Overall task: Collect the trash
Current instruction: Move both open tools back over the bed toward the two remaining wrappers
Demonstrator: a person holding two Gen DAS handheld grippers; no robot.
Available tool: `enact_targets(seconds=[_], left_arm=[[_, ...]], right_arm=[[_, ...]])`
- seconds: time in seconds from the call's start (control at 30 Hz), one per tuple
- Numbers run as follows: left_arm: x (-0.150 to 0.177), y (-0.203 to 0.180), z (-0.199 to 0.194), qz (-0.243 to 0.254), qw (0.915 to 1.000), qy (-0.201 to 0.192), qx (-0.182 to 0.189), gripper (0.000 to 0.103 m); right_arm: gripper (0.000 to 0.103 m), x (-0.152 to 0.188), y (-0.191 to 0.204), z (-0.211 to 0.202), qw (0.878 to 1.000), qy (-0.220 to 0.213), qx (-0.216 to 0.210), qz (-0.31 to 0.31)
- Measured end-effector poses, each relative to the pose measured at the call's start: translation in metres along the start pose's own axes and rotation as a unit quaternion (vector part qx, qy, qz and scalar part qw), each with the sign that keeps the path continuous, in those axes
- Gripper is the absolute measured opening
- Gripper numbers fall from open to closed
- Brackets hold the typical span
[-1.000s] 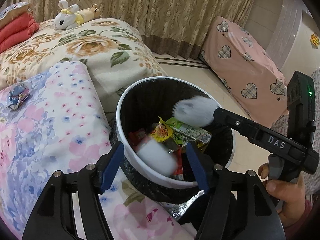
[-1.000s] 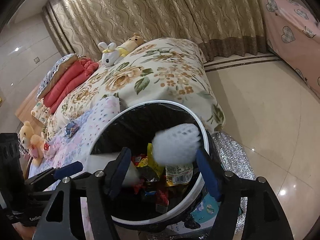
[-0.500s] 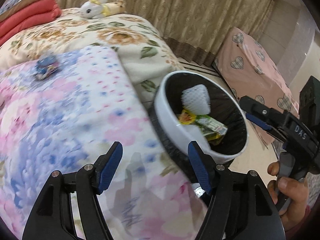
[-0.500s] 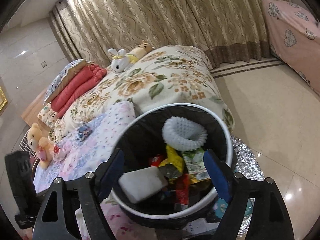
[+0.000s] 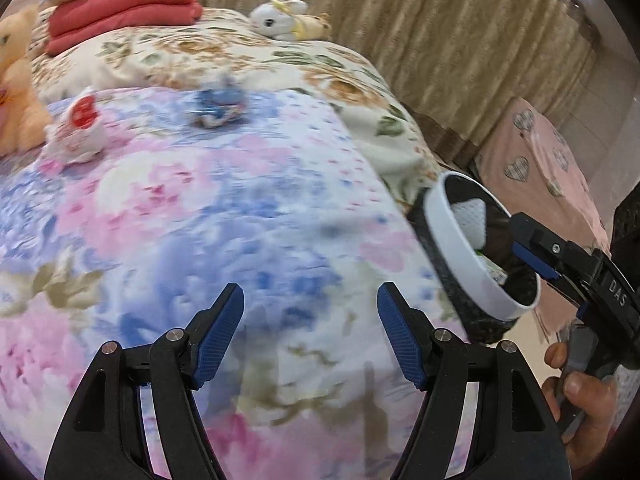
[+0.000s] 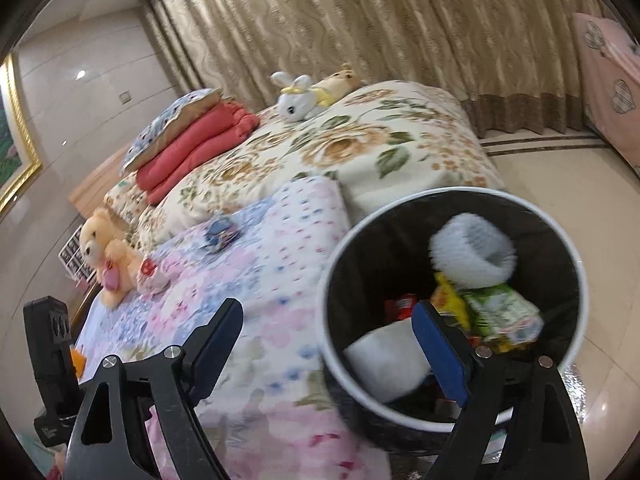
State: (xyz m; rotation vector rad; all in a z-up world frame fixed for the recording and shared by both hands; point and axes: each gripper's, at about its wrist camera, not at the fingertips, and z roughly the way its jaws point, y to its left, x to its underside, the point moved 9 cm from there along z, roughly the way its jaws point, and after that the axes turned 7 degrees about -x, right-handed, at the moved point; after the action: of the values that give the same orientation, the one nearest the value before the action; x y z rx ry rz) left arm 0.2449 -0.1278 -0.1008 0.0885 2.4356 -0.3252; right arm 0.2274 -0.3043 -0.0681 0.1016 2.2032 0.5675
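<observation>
Left gripper [image 5: 310, 334] held released and empty over floral quilt [image 5: 224, 216], right gripper [image 6: 328, 344] jaws opening with nothing between them, white foam net [image 6: 472, 252] seen lying in bin [image 6: 576, 264], blue wrapper [image 5: 218, 106] left on quilt.

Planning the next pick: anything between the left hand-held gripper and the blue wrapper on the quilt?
Nothing visible. The left hand-held gripper is open and empty; only bare pastel quilt lies between it and the blue wrapper. The red-and-white wrapper sits off to its left.
</observation>
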Motion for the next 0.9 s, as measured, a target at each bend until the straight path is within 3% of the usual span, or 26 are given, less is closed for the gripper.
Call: enact_targets(seconds=[0.37, 0.9], left_arm=[[-0.001, 0.069, -0.011, -0.048, 0.998, -0.01, -0.039, 0.071], [-0.005, 0.13, -0.011, -0.091, 0.993, -0.011, -0.076, 0.071]], right_arm=[[0.09, 0.009, 0.06, 0.037, 0.998, 0.025, -0.042, -0.038], [0.091, 0.027, 0.094, 0.097, 0.994, 0.073, -0.063, -0.048]])
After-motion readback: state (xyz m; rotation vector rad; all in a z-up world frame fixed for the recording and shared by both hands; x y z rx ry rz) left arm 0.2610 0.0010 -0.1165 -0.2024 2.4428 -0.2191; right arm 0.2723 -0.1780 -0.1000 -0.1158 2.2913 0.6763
